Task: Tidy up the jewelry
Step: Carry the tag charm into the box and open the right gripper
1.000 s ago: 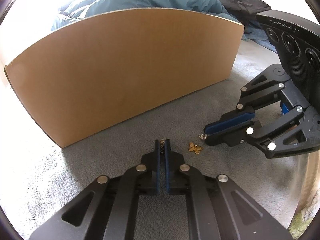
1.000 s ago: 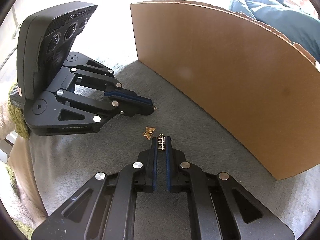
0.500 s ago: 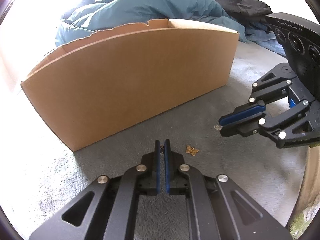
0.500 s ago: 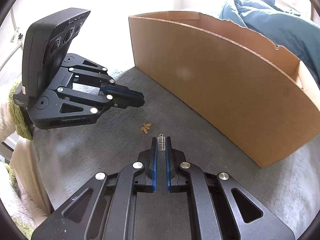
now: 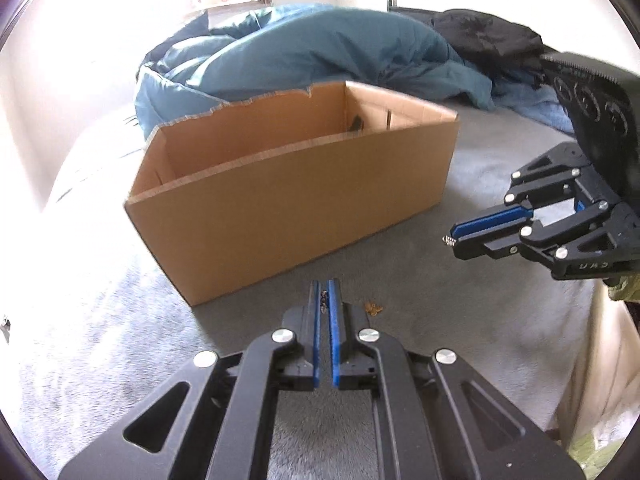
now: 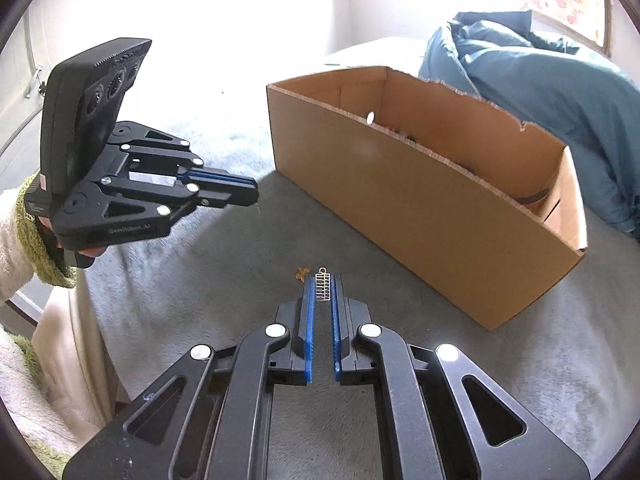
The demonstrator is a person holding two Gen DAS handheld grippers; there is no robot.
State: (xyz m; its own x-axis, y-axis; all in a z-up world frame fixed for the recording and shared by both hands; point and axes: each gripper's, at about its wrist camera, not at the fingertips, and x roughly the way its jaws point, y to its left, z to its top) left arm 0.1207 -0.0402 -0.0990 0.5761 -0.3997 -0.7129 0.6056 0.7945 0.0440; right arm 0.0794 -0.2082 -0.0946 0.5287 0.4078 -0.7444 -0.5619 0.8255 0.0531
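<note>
Grey blanket (image 5: 460,320) under a cardboard box (image 5: 300,208), left gripper (image 5: 325,290) clamped on a small dark charm (image 5: 323,301), right gripper (image 6: 322,282) pinching a silver ladder-shaped charm (image 6: 323,285), gold flower charm (image 5: 373,309) lying beside them.

matt brown corrugated cardboard box (image 5: 296,208) with torn rim, fuzzy grey fleece blanket (image 5: 460,320), matt black plastic grippers (image 6: 322,292), blue rubbery pads (image 6: 307,320), shiny silver metal charm (image 6: 323,281), puffy teal cloth duvet (image 5: 320,56)

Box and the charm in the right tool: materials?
Box: brown corrugated cardboard, matte; fluting shows along its torn top edge. Charm: looks like silver-toned metal, a thin shiny wire grid with a top loop; too small to be sure.
</note>
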